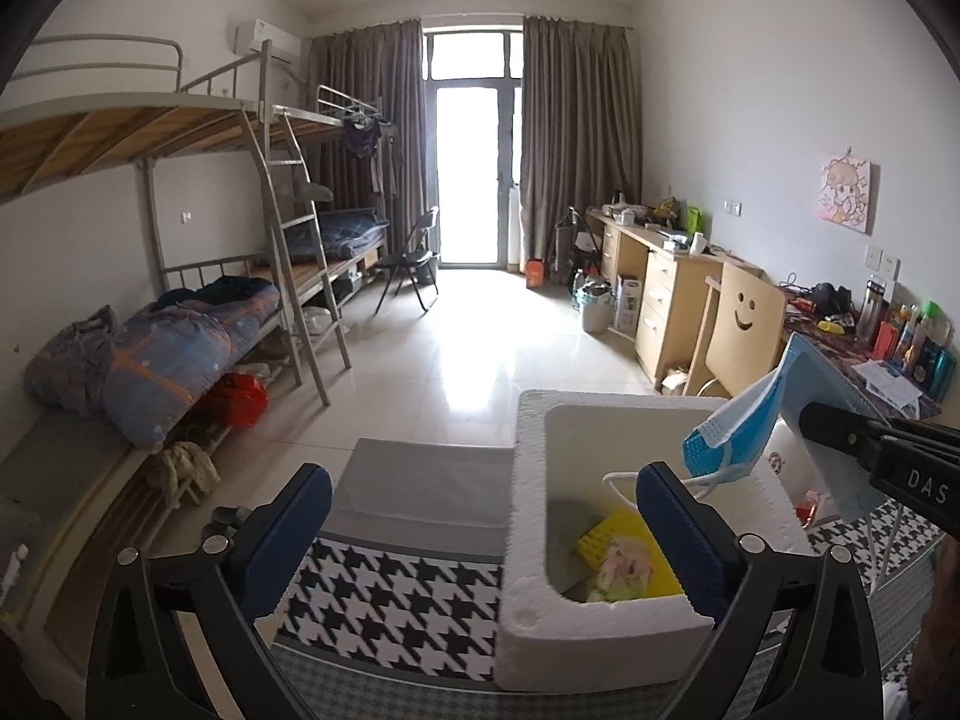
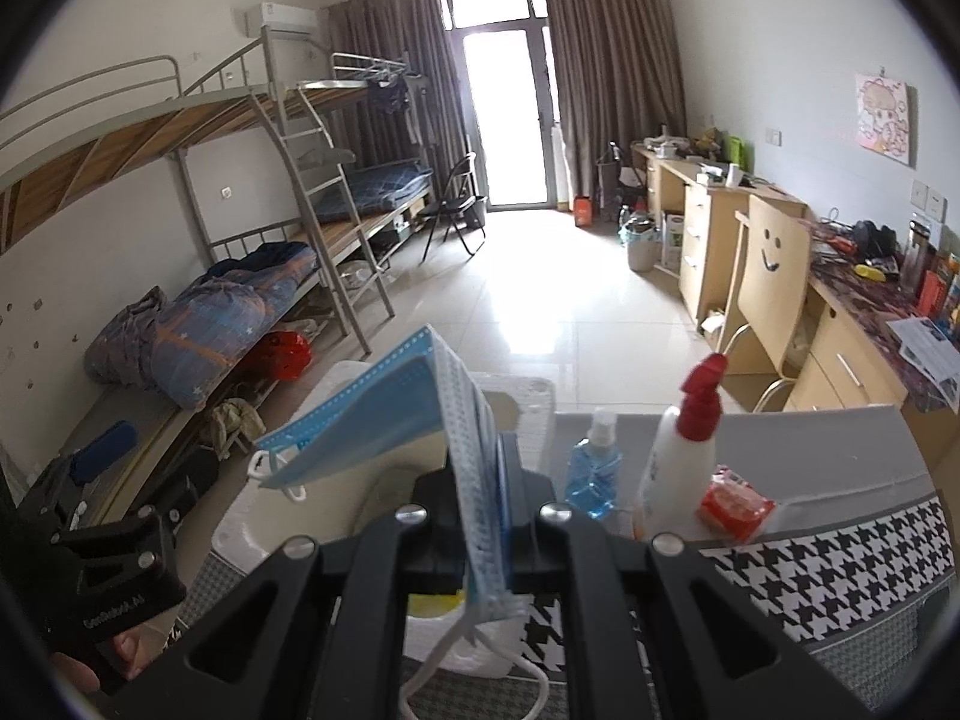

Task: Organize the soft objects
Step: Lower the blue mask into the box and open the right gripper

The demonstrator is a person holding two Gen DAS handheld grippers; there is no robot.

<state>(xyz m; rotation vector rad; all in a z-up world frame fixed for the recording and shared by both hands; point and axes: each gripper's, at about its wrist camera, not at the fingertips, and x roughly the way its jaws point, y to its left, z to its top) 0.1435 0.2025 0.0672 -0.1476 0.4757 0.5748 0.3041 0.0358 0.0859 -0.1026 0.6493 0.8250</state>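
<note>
my right gripper (image 2: 480,516) has its jaws pressed together on the blue face masks (image 2: 414,420), pinching the stack by one short end so that the rest fans out free ahead of the fingers. held so, the masks hang clear of the table and just above the white foam box (image 1: 534,540), which i judge to be where the soft things go. my left gripper (image 1: 480,534) has its jaws spread wide with nothing between them; one finger stands over the box's open mouth, the other over the houndstooth cloth (image 1: 390,594) beside it.

count: one foam box; in it one yellow ridged piece (image 1: 606,540) with a pale, crumpled soft thing lying on it. the masks number at least two; the edges are too close to count surely. on the table beyond stand two bottles, one blue (image 2: 591,474), one white with a red cap (image 2: 684,450), and beside them lies one red packet (image 2: 735,507).
</note>
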